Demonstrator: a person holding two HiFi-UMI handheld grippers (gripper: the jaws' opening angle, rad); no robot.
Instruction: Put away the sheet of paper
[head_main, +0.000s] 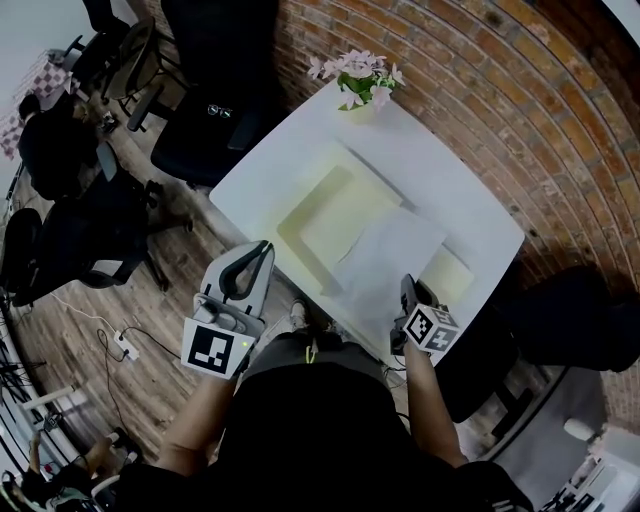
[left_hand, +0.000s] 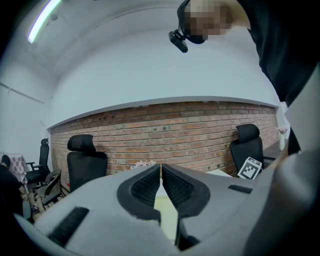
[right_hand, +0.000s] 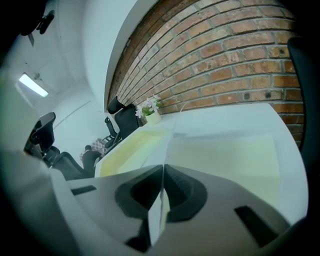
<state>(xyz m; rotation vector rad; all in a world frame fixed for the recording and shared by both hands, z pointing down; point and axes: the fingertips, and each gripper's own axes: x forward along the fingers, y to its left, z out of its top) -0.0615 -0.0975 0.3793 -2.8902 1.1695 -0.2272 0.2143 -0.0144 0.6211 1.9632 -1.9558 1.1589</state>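
By the table's (head_main: 450, 170) near edge the left gripper (head_main: 262, 250) is closed on nothing and the right gripper (head_main: 408, 288) pinches the near edge of the sheet of paper (head_main: 385, 262), which lies mid-table, overlapping a pale yellow folder (head_main: 335, 210), with flowers (head_main: 360, 78) at the far corner.

We see bright, even indoor light; a ceiling strip lamp (left_hand: 42, 21) glows in the left gripper view. All 3 views bend toward dark corners, close foreground soft.
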